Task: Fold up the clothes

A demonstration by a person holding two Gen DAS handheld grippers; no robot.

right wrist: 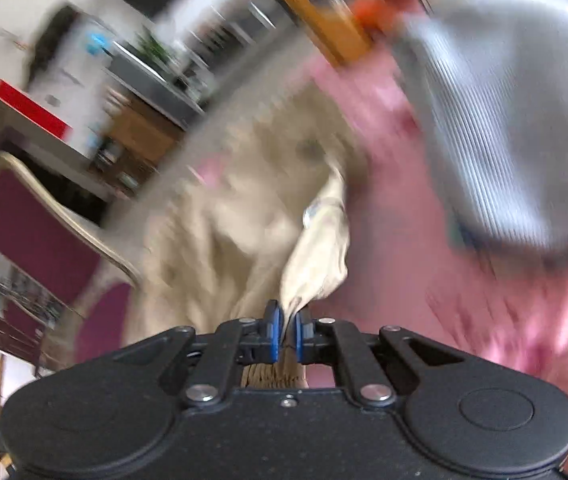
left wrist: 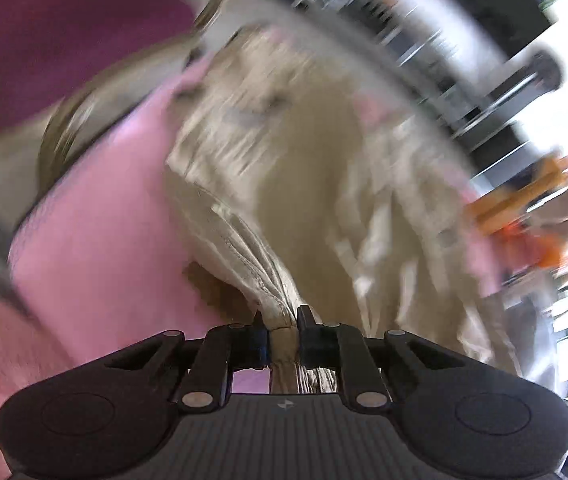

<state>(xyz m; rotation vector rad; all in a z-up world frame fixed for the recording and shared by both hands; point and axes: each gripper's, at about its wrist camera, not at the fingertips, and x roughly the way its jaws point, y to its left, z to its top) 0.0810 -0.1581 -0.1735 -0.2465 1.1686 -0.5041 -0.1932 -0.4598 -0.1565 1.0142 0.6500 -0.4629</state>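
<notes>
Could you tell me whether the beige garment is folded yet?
Not folded: the beige garment hangs bunched, pinched by left gripper and right gripper.

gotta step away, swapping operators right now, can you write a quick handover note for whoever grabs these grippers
Left gripper: shut on a bunched edge of the beige garment.
Right gripper: shut on another part of the same garment.
The garment hangs crumpled between both grippers over the pink cloth; a grey striped garment lies on the pink surface further off.
Done: garment picked up by both grippers.
Left: no clean fold visible; frames are blurred. Spread it flat, fold, then do the grey one.
</notes>
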